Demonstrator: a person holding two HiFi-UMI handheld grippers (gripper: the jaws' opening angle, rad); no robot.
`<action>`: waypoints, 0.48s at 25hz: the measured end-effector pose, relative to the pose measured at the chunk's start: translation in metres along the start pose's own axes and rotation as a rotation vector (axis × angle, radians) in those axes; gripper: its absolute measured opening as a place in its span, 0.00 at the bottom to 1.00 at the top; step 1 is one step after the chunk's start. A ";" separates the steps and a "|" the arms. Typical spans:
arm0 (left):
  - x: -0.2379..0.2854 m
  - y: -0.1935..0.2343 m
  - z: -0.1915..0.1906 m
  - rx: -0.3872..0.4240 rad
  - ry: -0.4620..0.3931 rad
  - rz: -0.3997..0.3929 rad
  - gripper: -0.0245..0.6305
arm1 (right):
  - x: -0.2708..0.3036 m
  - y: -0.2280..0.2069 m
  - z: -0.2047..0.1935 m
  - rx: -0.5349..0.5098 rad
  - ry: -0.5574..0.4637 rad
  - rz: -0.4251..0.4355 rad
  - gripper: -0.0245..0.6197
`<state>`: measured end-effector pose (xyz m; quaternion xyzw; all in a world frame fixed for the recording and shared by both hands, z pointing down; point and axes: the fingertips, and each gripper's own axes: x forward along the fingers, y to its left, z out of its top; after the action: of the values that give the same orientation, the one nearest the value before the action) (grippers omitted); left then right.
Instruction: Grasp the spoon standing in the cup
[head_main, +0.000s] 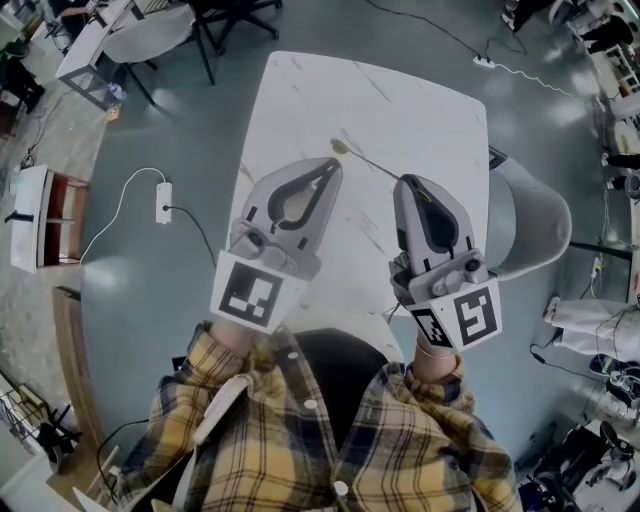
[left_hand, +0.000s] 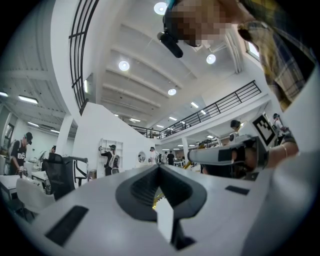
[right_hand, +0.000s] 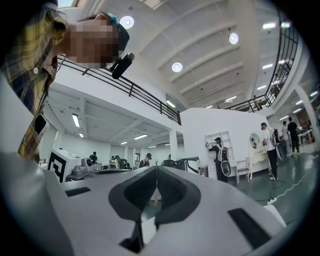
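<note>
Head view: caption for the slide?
Right gripper shut on a thin gold spoon over the white table; left gripper beside it; no cup visible.

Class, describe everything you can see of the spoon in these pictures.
The spoon is slim and gold-coloured, metal by its look, with a small oval bowl and a long thin handle. The shut right claw pinches the handle's end. From there the spoon runs across over the white table to its bowl, which sits just by the tip of the left claw. Whether that claw touches it cannot be told.
</note>
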<state>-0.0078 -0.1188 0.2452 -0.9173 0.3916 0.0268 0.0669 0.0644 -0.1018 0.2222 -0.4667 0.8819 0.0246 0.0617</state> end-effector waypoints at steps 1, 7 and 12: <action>0.000 0.000 0.000 -0.001 0.001 0.000 0.07 | 0.001 0.000 0.000 0.000 0.001 0.001 0.07; 0.002 0.001 -0.003 -0.003 0.006 0.003 0.07 | 0.003 0.000 -0.002 0.009 0.008 0.006 0.07; 0.001 0.003 -0.003 -0.003 0.008 0.010 0.07 | 0.003 -0.001 -0.004 0.013 0.016 0.000 0.07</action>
<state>-0.0092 -0.1220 0.2477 -0.9155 0.3965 0.0243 0.0640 0.0636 -0.1051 0.2258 -0.4667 0.8824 0.0154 0.0576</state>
